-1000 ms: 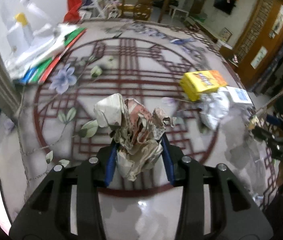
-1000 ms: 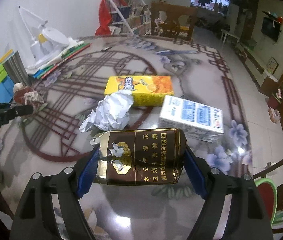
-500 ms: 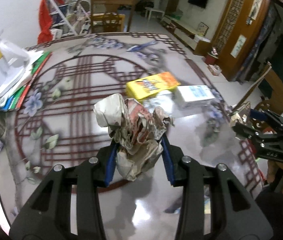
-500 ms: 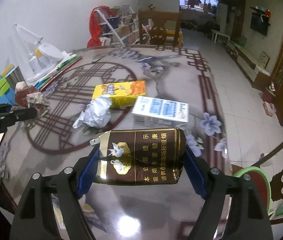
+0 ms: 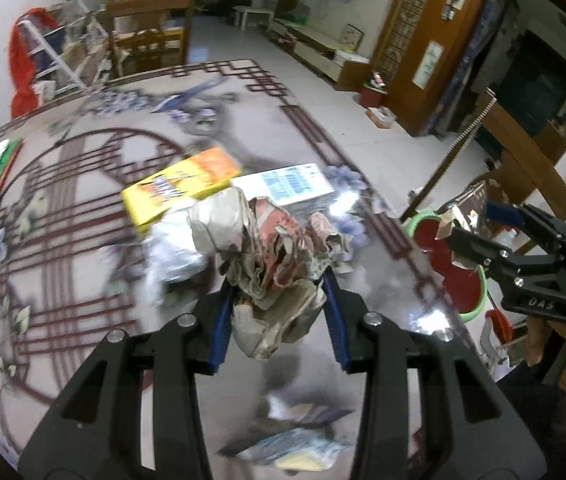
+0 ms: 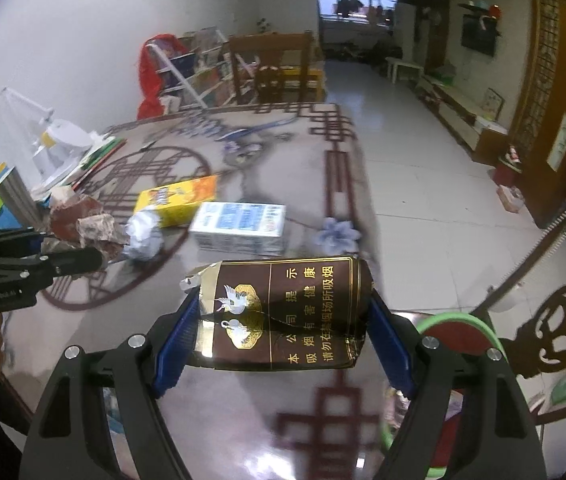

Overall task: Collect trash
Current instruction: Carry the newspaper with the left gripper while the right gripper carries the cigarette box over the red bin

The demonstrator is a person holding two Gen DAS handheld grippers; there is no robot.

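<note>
Glossy patterned table (image 5: pixel 83 248) is sliding under me as I'm working both hands. Nearest, my left gripper (image 5: pixel 279 300) is clamping a crumpled wad of paper (image 5: pixel 271 248) above the tabletop, and my right gripper (image 6: pixel 283 332) is squeezing a flattened brown carton (image 6: pixel 283 316) by its two ends, near the table's edge. Just past them, a white paper ball (image 6: pixel 145 236), a yellow box (image 6: pixel 179 200) and a white-and-blue box (image 6: pixel 243 224) are lying together on the table. Off the edge, I'm seeing a green-rimmed red bin (image 6: pixel 463 336).

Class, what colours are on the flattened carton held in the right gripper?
The carton is dark brown with gold lettering and white cranes, clearest in the right wrist view.
</note>
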